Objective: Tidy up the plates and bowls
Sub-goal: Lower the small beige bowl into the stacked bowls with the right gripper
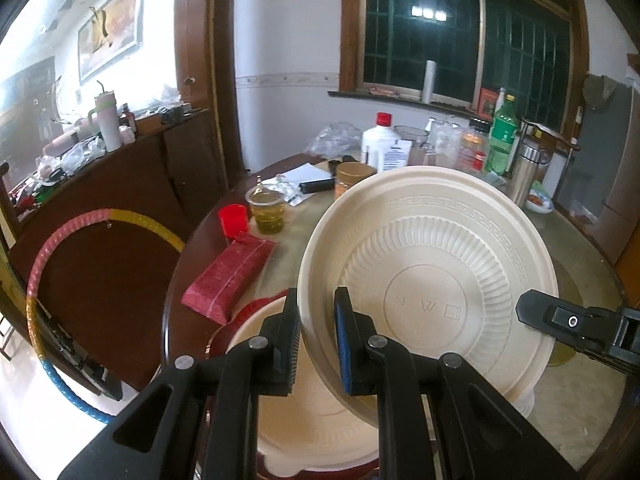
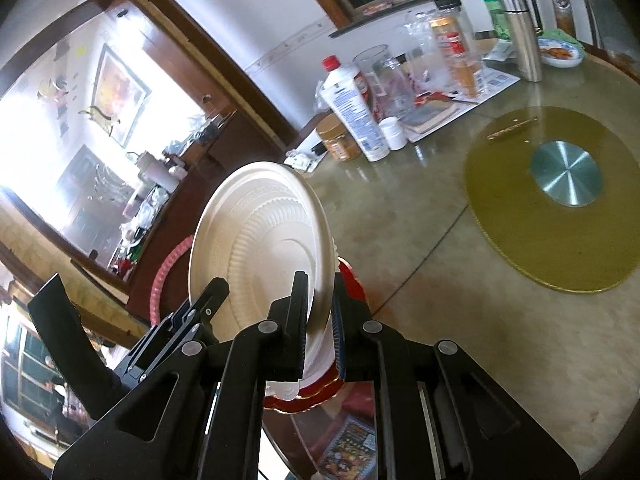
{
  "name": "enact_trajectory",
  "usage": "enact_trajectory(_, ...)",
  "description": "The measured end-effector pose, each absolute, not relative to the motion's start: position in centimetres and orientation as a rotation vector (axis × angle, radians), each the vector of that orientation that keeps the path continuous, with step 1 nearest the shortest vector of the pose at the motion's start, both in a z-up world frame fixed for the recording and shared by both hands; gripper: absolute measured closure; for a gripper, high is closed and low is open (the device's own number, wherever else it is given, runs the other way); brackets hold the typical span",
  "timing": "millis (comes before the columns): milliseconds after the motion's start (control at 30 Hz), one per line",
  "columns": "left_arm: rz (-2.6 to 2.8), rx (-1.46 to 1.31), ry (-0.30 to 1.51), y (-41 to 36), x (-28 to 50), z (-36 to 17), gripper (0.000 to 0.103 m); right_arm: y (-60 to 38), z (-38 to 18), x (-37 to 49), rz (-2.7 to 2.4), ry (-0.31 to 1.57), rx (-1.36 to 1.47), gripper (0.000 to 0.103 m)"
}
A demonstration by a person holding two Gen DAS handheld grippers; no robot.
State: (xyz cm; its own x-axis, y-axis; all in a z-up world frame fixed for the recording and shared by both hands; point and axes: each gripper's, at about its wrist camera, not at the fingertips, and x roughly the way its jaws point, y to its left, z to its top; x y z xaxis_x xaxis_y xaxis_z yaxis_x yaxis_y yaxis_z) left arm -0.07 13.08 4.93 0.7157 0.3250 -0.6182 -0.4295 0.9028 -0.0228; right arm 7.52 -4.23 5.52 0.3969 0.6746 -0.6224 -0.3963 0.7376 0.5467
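Cream moulded pulp, ribbed round its well under a Greek-key band: the plate stands tilted above a stack of plates at the round table's near edge. The left gripper pinches its rim, narrowly spread. The right gripper clamps the opposite rim.

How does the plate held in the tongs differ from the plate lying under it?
The held plate is tilted up on edge, its embossed underside showing; the lower plate lies flat, face up. The held plate is clamped at its rim by the left tongs and right tongs; the lower plate is ungripped. Both are cream and ribbed.
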Motion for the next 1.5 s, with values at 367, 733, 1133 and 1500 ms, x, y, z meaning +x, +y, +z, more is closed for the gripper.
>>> enact_trajectory(367, 0.458, -0.184, 0.656, 14.8, -0.9, 4.4, 0.088, -1.8, 4.8, 7.5, 0.736, 0.964, 0.303, 0.092)
enact_trajectory(733, 0.467, -0.208, 0.702, 16.2, -1.4, 3.4, 0.088, 0.0, 4.0, 7.3, 0.749, 1.002, 0.259, 0.092)
enact_trajectory(1133, 0.473, -0.214, 0.724, 16.9, -1.6, 2.6, 0.088, 0.9, 3.1, 7.5, 0.750, 1.034, 0.235, 0.092)
enact_trajectory(1500, 0.474, -0.211, 0.731, 17.0, -1.5, 2.2, 0.088, 1.2, 2.6, 7.4, 0.742, 1.048, 0.222, 0.092)
